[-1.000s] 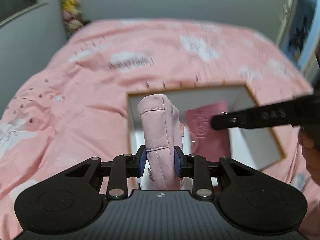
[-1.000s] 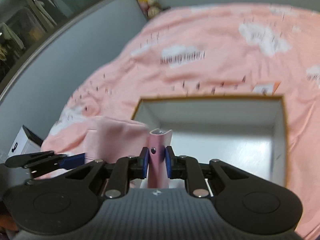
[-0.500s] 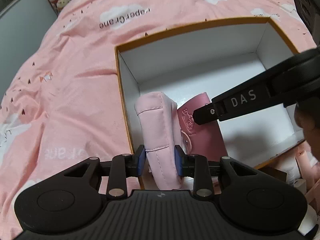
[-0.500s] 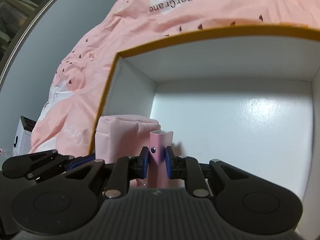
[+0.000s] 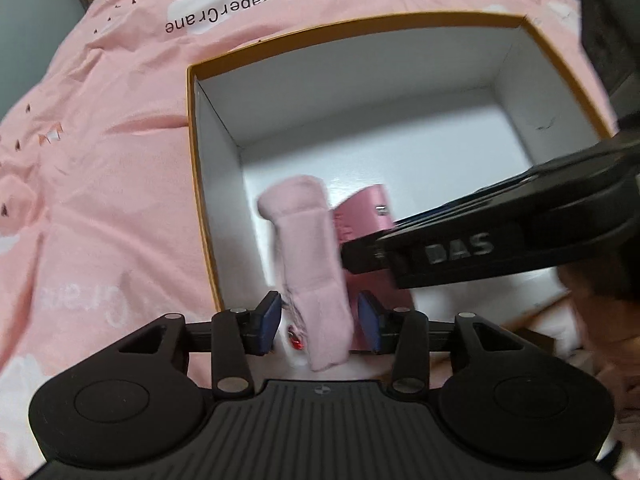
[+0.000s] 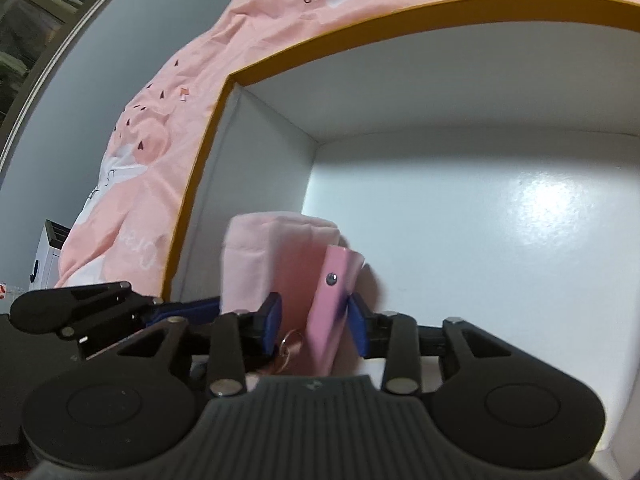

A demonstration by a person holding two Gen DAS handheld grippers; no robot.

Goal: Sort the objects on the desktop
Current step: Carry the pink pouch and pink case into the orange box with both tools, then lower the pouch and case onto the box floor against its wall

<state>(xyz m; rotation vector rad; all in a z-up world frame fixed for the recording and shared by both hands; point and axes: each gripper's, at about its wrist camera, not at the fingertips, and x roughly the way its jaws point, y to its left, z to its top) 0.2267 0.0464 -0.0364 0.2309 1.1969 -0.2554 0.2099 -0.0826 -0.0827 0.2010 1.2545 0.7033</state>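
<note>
Both items are being let go into the box (image 5: 516, 68), at its near left corner. The left gripper (image 5: 320, 322) has just been opening; its pads now stand clear of the pouch (image 5: 310, 264), which leans loose between them, blurred as if tipping. The right gripper (image 6: 314, 322) has likewise just been opening, and the wallet (image 6: 332, 300) stands tilted between its jaws, one pad apart, the other just beside or touching it. The release step looks nearly done. Next, both grippers should lift straight out, taking care not to snag the wallet's keyring (image 6: 290, 342) or the box wall.
</note>
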